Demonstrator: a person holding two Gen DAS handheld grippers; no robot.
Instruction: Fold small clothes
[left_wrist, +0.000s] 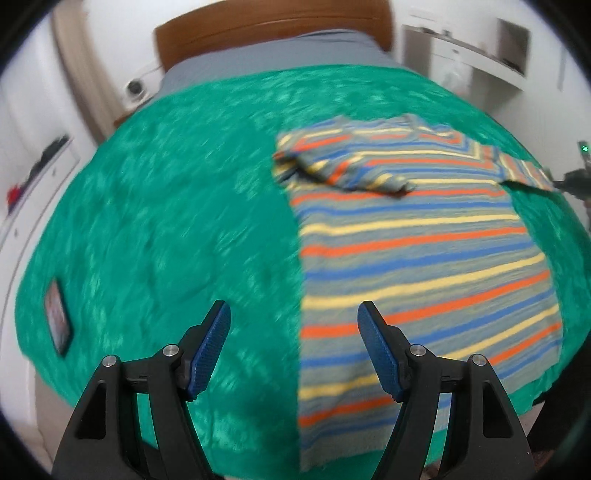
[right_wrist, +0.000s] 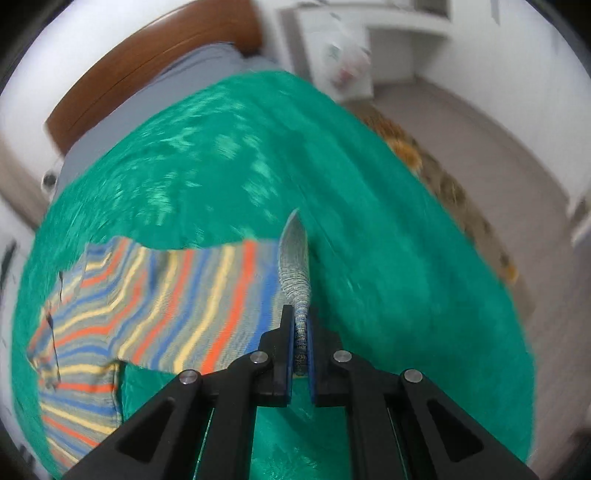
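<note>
A small striped shirt (left_wrist: 413, 236) in grey, orange, blue and yellow lies flat on a green bedspread (left_wrist: 166, 221). Its left sleeve (left_wrist: 347, 173) is folded in over the chest. My left gripper (left_wrist: 293, 325) is open and empty, hovering above the shirt's lower left edge. My right gripper (right_wrist: 301, 325) is shut on the cuff of the shirt's right sleeve (right_wrist: 295, 269) and holds it lifted above the bedspread (right_wrist: 369, 221). The rest of the shirt (right_wrist: 147, 295) spreads to the left in the right wrist view. The right gripper also shows at the far right of the left wrist view (left_wrist: 576, 181).
The bed has a wooden headboard (left_wrist: 273, 26) and grey sheet (left_wrist: 280, 55) at the far end. A small dark rectangular object (left_wrist: 57, 321) lies on the bedspread at left. White furniture (right_wrist: 362, 44) and a patterned rug (right_wrist: 443, 177) are beside the bed.
</note>
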